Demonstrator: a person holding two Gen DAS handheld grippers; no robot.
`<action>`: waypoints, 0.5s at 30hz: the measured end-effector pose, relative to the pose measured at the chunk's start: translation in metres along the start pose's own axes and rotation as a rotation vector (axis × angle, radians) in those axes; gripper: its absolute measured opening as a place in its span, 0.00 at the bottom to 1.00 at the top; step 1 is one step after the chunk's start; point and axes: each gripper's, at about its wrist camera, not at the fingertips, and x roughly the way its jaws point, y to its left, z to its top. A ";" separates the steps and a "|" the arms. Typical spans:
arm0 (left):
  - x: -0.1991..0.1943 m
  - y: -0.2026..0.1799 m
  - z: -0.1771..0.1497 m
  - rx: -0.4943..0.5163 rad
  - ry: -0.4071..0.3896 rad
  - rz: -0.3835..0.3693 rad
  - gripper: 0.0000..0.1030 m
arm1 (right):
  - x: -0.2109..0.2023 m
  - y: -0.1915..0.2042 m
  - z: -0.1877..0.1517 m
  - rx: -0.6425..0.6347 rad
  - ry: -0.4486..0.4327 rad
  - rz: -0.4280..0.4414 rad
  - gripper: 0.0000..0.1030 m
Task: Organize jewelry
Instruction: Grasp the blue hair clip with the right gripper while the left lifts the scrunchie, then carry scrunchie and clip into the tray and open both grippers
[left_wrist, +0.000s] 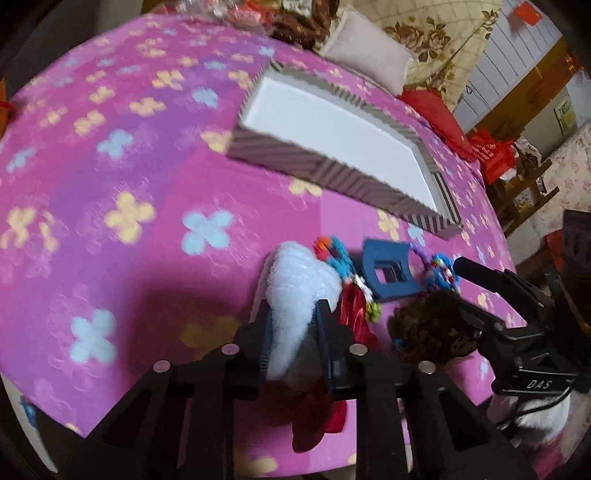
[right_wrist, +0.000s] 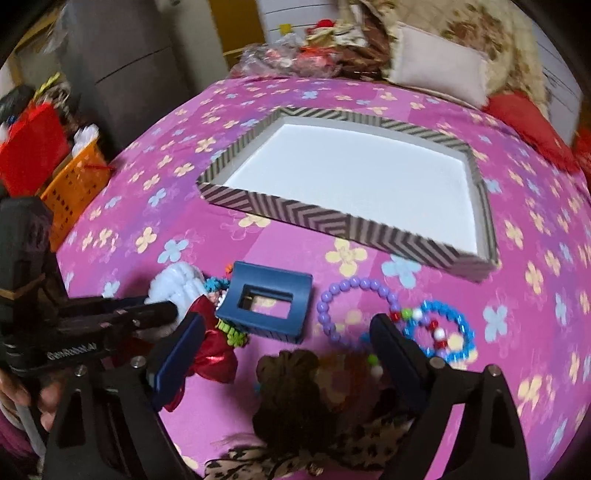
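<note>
My left gripper (left_wrist: 291, 310) is shut on a white fluffy hair piece (left_wrist: 295, 291), also in the right wrist view (right_wrist: 177, 284). A blue hair claw (right_wrist: 266, 306) lies beside it, with a red bow (right_wrist: 214, 350) and a beaded string (left_wrist: 336, 258). A purple bead bracelet (right_wrist: 347, 288) and a blue bead bracelet (right_wrist: 443, 332) lie to the right. My right gripper (right_wrist: 288, 339) is open over a dark brown scrunchie (right_wrist: 291, 391). The empty striped box (right_wrist: 280, 214) with a white floor stands beyond.
All lies on a pink flowered cloth (right_wrist: 535, 258). An orange basket (right_wrist: 74, 192) and a red bag (right_wrist: 33, 147) stand off the left edge. Pillows (right_wrist: 439, 70) and red cloth (right_wrist: 524, 122) lie at the back. A leopard-print piece (right_wrist: 369, 443) lies under my right gripper.
</note>
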 end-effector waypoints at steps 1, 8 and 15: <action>-0.004 0.003 0.002 0.000 -0.016 0.019 0.22 | 0.003 0.001 0.002 -0.034 0.015 0.026 0.90; -0.014 0.025 0.012 -0.053 -0.043 0.059 0.22 | 0.022 0.013 0.011 -0.354 0.109 0.066 0.90; -0.018 0.023 0.016 -0.066 -0.064 0.078 0.22 | 0.045 0.020 0.028 -0.527 0.177 0.104 0.91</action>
